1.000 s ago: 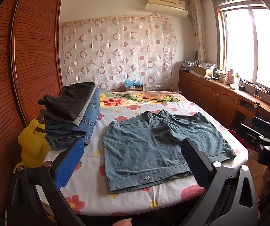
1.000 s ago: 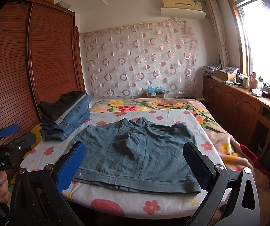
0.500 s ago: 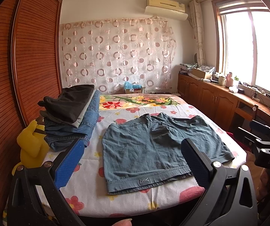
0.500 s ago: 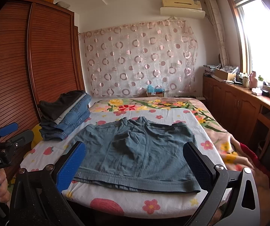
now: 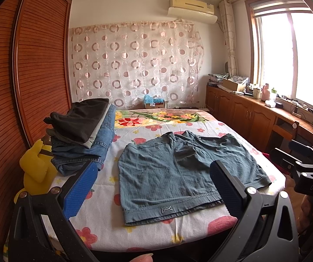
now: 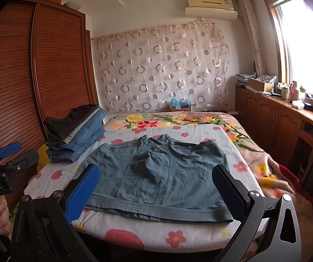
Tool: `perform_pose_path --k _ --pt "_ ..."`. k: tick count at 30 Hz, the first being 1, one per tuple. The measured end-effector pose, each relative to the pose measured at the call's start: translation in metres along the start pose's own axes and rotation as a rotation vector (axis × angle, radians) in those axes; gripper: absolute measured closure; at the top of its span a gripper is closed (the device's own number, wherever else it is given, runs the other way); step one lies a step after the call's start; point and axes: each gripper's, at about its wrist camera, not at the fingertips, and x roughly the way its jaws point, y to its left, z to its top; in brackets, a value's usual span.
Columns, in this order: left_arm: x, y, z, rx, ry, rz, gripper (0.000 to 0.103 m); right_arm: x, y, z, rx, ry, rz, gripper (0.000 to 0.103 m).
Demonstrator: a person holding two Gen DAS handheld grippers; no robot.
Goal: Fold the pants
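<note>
Folded clothes stack (image 5: 84, 135) on floral bed (image 5: 104, 216); yellow plush (image 5: 36, 168) beside; wardrobe (image 5: 25, 76) left.

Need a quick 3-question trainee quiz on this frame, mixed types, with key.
1. True or false: the left gripper is shut on the teal shorts.
2. The folded clothes stack sits where relative to the shorts in both views? A) left B) right C) on top
3. Fill in: beside the stack, against the wardrobe, lies a ____ plush toy.

Key: 1 false, both the left and the right gripper are open above the bed, holding nothing. 2 A. 3 yellow.
</note>
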Motion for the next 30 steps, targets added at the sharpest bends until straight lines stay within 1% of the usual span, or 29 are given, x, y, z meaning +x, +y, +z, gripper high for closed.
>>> perform_pose_path --k 22,27,30 --pt "0.000 0.001 -0.003 0.000 -0.005 0.000 0.000 0.000 -0.001 0.000 -0.001 -0.007 -0.007 0.000" --pt "-0.001 -0.009 -0.001 -0.002 0.008 -0.011 0.000 0.001 -0.002 -0.001 0.002 0.003 -0.011 0.000" --pt "0.006 -0.005 -0.001 -0.009 0.022 -0.019 0.000 0.003 -0.005 0.000 0.011 0.013 -0.010 0.000"
